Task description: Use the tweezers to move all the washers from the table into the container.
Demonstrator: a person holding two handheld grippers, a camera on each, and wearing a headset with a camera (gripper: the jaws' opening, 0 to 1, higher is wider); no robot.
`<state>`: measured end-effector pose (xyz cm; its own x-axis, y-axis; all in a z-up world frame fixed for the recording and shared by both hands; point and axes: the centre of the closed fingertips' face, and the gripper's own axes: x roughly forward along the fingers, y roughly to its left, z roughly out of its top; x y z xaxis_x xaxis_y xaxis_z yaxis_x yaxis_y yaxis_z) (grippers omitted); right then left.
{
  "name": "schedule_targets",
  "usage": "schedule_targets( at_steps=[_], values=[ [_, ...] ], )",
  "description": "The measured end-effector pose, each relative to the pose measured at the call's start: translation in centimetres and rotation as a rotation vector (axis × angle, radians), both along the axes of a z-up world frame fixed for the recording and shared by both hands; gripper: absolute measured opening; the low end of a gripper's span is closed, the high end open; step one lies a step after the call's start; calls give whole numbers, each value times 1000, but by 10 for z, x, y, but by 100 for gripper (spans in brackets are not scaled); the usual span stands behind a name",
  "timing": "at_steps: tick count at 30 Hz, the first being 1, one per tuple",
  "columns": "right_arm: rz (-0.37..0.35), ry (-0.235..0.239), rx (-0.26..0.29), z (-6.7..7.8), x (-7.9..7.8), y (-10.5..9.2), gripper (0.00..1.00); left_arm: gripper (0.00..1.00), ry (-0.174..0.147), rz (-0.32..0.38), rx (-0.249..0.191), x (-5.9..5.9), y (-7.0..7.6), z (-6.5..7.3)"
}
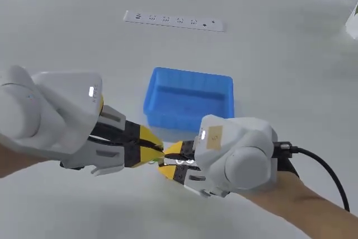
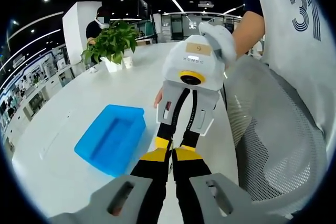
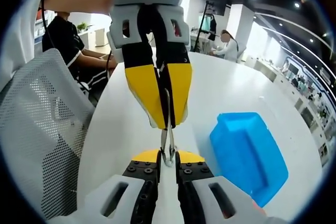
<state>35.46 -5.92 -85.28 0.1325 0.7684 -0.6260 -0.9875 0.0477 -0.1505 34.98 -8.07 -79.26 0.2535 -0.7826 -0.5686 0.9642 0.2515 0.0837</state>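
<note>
pinching the tweezers (image 3: 167, 142), left tongs (image 3: 167, 123) and right tongs (image 3: 167, 160) meet narrow, tweezer tips hidden.

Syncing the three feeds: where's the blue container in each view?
Head view: blue container at centre.
Left gripper view: container lower left.
Right gripper view: container lower right.
Shared landmark: left gripper and right gripper facing each other, beside it.

Left gripper (image 1: 152, 150) and right gripper (image 1: 168, 166) meet tip to tip, both forearms angled inward. Left fingers (image 3: 181, 90) clamp tweezers (image 3: 167, 141); right fingers closed on tweezer tips.
</note>
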Motion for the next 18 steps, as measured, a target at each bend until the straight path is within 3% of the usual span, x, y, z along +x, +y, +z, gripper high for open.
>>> schedule_targets(
  at_steps=[18],
  values=[
    [2,19,-14,-4,-3,-1,12,7,57,4,-23,-2,-3,1]
  ],
)
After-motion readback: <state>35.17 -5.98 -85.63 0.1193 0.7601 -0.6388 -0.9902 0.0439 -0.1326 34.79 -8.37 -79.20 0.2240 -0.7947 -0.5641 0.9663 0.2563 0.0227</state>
